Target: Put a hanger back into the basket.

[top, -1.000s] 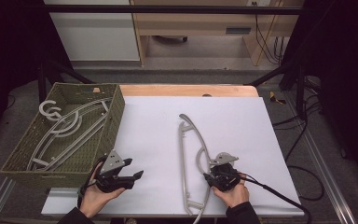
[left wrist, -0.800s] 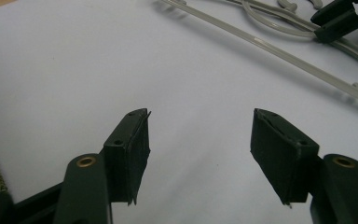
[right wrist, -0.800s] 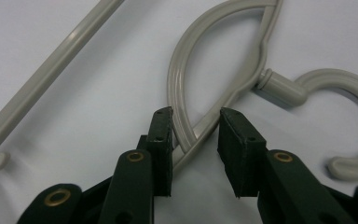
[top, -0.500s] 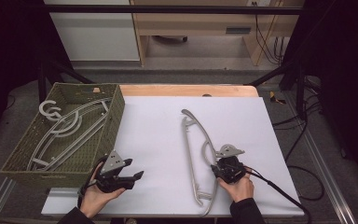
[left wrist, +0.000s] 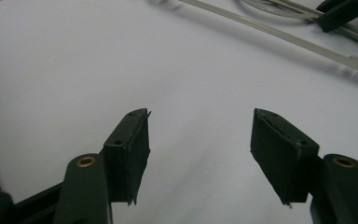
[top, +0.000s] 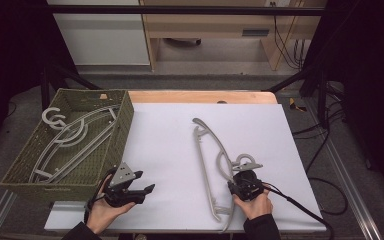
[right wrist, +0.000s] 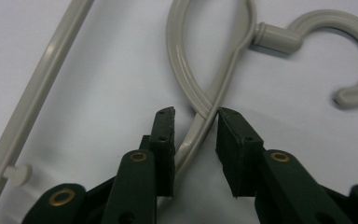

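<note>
Nearest the person, the right claw [right wrist: 195, 114] straddles the curved shoulder bar of the grey plastic hanger [top: 215, 165], just below where the hook [right wrist: 335, 51] joins. Its jaws have just been closing, with the bar between them; the left pad lies against or very near the bar and a slim gap shows at the right pad, so I judge it not yet clamped. The left claw [top: 141, 184] sits apart near the counter's front edge, jaws spread wide with nothing between them over the bare white counter [top: 170, 150].

The hanger lies flat on the counter, its long straight bar running away from the right hand and its hook beside that claw. It looks light, thin and stiff, yet springy along its length, and the smooth rounded plastic is likely slippery under the pads. Taking hold near the hook junction, where the bars meet and stiffen, seems the surest place; a grip far out on the long bar would probably let it swing or twist.

Farther off to the left, the woven green basket [top: 20, 182] holds more grey hangers [top: 70, 140] lying inside
</note>
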`<state>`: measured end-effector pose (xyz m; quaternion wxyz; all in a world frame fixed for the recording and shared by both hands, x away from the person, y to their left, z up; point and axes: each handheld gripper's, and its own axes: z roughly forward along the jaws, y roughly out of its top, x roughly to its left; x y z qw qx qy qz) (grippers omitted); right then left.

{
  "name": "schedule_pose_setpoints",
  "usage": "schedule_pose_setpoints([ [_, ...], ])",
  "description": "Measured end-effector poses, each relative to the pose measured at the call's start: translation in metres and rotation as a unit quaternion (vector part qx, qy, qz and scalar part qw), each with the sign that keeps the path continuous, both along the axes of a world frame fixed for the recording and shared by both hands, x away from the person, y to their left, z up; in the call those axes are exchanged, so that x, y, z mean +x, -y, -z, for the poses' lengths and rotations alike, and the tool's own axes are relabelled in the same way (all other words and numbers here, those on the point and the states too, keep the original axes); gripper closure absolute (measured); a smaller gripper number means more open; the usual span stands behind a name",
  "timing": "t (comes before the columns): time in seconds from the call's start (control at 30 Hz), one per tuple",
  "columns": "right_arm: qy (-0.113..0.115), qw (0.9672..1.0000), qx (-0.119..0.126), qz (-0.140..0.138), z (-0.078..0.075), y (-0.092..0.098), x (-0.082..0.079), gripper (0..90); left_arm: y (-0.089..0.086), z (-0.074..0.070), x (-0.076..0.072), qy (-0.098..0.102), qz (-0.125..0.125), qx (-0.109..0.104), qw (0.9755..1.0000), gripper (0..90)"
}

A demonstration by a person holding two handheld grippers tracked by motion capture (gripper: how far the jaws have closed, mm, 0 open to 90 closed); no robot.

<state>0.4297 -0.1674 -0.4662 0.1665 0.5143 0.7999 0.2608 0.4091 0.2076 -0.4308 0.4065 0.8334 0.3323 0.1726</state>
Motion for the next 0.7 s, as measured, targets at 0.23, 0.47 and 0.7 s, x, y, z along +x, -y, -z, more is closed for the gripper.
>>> schedule_pose_setpoints([
  [0.23, 0.001, 0.9996, -0.029, 0.003, -0.002, 0.02, 0.007, 78.6, 0.0, 0.0, 0.0, 0.0, 0.001, 0.0, 1.0, 37.0],
  [0.47, -0.006, 1.0, 0.005, 0.001, -0.002, 0.041, 0.012, 80.5, 0.0, 0.001, 0.0, 0.0, 0.007, 0.001, 1.0, 35.9],
  [0.7, -0.007, 1.0, 0.001, -0.005, -0.001, 0.041, 0.013, 80.7, -0.001, -0.001, 0.001, 0.004, 0.009, -0.007, 0.9999, 30.7],
])
